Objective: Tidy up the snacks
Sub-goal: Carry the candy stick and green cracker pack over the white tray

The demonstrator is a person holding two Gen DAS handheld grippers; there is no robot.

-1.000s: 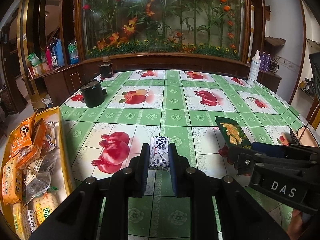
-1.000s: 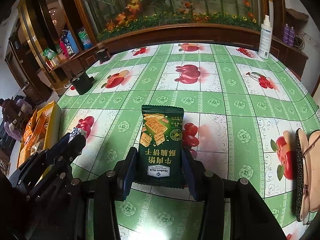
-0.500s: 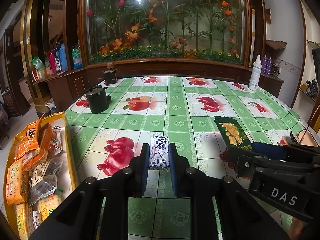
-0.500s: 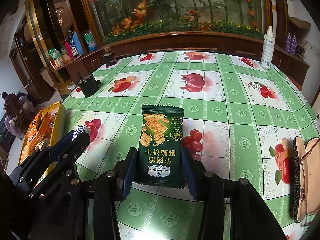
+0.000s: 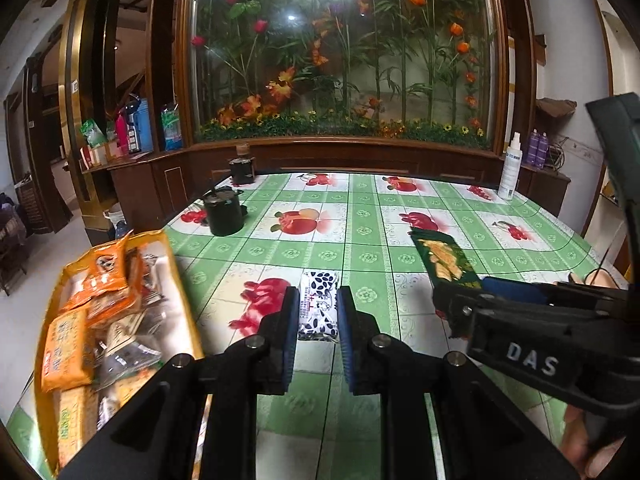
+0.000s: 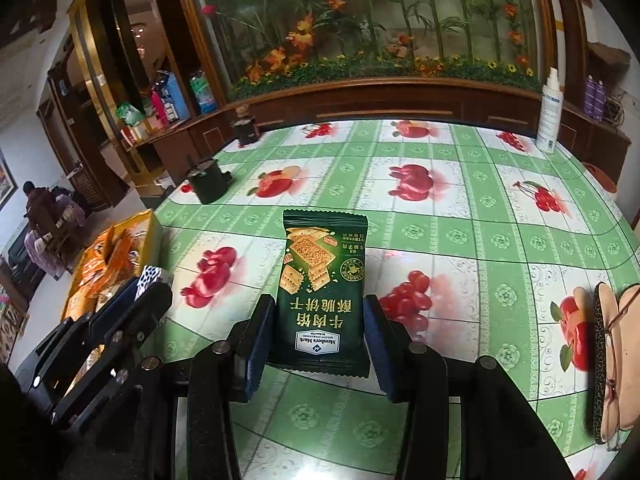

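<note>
My left gripper (image 5: 318,312) is shut on a small white packet with black spots (image 5: 319,305) and holds it above the table. My right gripper (image 6: 318,328) is shut on a dark green cracker packet (image 6: 323,288), also held above the table; that packet also shows in the left wrist view (image 5: 444,258). A yellow tray (image 5: 182,280) full of snack packets sits at the table's left edge, to the left of the left gripper. The tray also shows in the right wrist view (image 6: 150,232).
A black pot (image 5: 223,212) and a small dark jar (image 5: 242,168) stand at the far left of the green fruit-print table (image 5: 360,220). A white spray bottle (image 6: 550,114) stands at the far right. A glasses case with glasses (image 6: 612,364) lies at the right edge.
Both grippers have risen with their packets still held, so the view looks more level across the table. The yellow tray now appears closer to the left gripper.
</note>
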